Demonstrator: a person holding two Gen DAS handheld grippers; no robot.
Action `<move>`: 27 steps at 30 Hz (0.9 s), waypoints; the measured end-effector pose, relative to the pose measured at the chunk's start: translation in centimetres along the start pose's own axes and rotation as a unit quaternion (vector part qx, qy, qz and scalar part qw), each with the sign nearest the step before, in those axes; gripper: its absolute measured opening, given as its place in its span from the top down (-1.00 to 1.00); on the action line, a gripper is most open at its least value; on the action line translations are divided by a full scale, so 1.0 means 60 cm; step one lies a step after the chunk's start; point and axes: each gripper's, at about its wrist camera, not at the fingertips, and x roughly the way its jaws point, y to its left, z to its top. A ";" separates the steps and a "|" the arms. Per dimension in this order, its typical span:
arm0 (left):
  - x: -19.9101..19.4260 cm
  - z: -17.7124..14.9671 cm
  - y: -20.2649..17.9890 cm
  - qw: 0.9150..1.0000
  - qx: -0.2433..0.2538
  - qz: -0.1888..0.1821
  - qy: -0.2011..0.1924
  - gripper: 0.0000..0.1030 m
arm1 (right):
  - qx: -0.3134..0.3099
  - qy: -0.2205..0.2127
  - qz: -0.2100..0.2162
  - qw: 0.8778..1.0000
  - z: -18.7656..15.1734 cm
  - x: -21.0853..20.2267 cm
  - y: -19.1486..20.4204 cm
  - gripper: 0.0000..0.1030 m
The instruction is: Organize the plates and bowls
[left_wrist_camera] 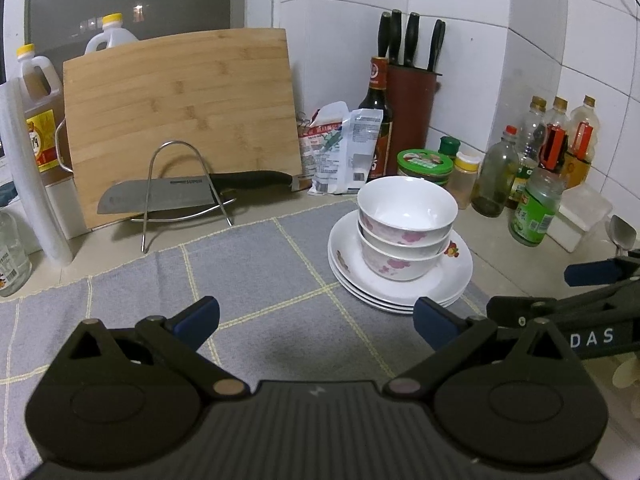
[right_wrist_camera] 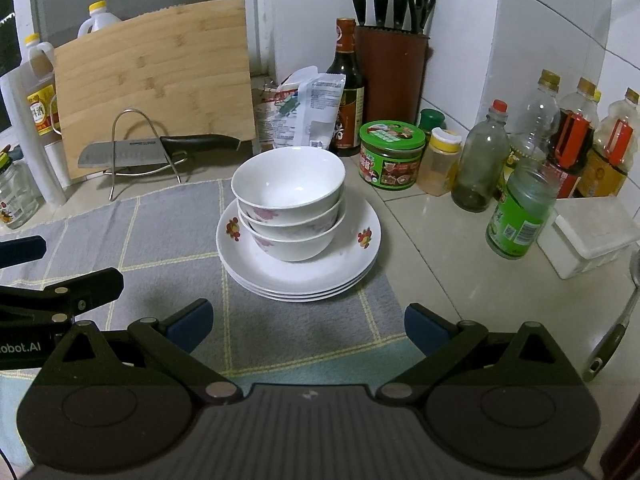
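Three white bowls with pink flowers (left_wrist_camera: 406,224) (right_wrist_camera: 290,204) are nested upright on a stack of three white plates (left_wrist_camera: 452,284) (right_wrist_camera: 360,256), which rests on a grey checked cloth (left_wrist_camera: 248,280) (right_wrist_camera: 168,240). My left gripper (left_wrist_camera: 316,320) stands open, low over the cloth, left of and nearer than the stack, with nothing between its fingers. My right gripper (right_wrist_camera: 308,320) is open too, just in front of the plates and holding nothing. Each gripper shows at the edge of the other's view.
A bamboo cutting board (left_wrist_camera: 180,120) leans at the back behind a wire rack (left_wrist_camera: 176,192) holding a cleaver (left_wrist_camera: 160,200). A knife block (right_wrist_camera: 390,68), sauce bottles (right_wrist_camera: 568,148), jars (right_wrist_camera: 390,152), and a white box (right_wrist_camera: 592,232) crowd the counter right of the stack. A spoon (right_wrist_camera: 616,320) lies far right.
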 end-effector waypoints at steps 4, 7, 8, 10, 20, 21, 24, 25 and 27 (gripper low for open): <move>0.000 0.002 0.000 1.000 0.000 0.000 -0.001 -0.99 | 0.000 -0.001 -0.001 1.000 0.002 -0.001 -0.001 -1.00; 0.000 0.004 -0.002 1.000 0.001 0.002 0.000 -0.99 | -0.001 0.000 -0.002 1.000 0.004 -0.001 -0.002 -1.00; 0.001 0.004 -0.002 1.000 0.000 0.002 0.001 -0.99 | 0.000 0.000 -0.001 1.000 0.005 0.000 -0.003 -1.00; 0.001 0.004 -0.004 1.000 0.000 0.002 0.002 -0.99 | 0.000 0.001 -0.002 1.000 0.006 0.001 -0.004 -1.00; 0.005 0.006 -0.007 1.000 0.002 0.001 0.004 -0.99 | 0.002 0.003 -0.003 1.000 0.007 0.001 -0.009 -1.00; 0.005 0.006 -0.007 1.000 0.001 0.001 0.005 -0.99 | 0.002 0.003 -0.003 1.000 0.007 0.001 -0.009 -1.00; 0.005 0.006 -0.008 1.000 0.002 0.001 0.005 -0.99 | 0.001 0.003 -0.005 1.000 0.007 0.000 -0.009 -1.00; 0.005 0.006 -0.008 1.000 0.002 0.001 0.005 -0.99 | 0.001 0.003 -0.005 1.000 0.007 0.000 -0.009 -1.00; 0.005 0.006 -0.009 1.000 0.002 0.001 0.005 -0.99 | 0.001 0.003 -0.005 1.000 0.008 0.000 -0.009 -1.00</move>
